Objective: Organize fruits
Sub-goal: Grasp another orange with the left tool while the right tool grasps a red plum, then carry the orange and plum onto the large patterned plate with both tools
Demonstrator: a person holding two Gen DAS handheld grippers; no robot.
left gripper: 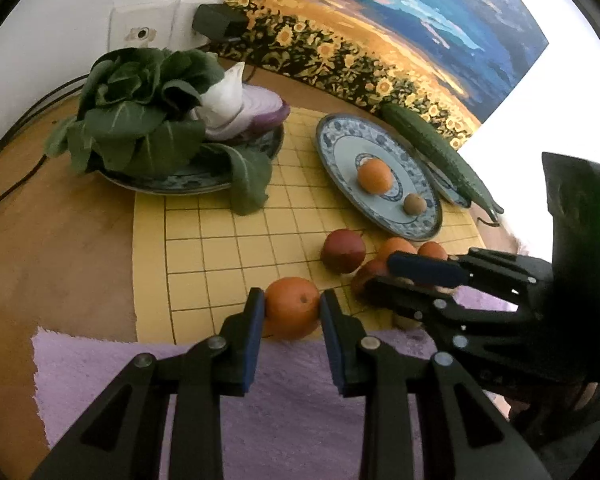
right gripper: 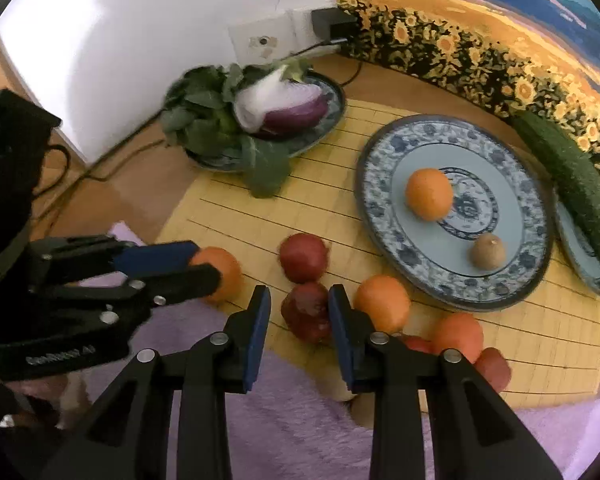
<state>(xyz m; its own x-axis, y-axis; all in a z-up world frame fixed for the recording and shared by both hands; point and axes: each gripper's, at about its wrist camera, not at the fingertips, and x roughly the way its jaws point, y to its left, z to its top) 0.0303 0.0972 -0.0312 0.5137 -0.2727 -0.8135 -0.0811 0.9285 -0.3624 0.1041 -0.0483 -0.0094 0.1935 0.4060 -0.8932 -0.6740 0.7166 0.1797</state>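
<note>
The only lettering in view stands on the black body of the left hand-held gripper (right gripper: 206,266), as seen from the right wrist camera: a line of small pale letters along its lower side. It is blurred; it seems to read something like "GenRobot.AI", though the letters cannot be made out with certainty. Nothing else readable shows in either view.

Orange (left gripper: 292,307) and, seemingly, dark-red apple (right gripper: 309,312), both claw-pinched.
</note>
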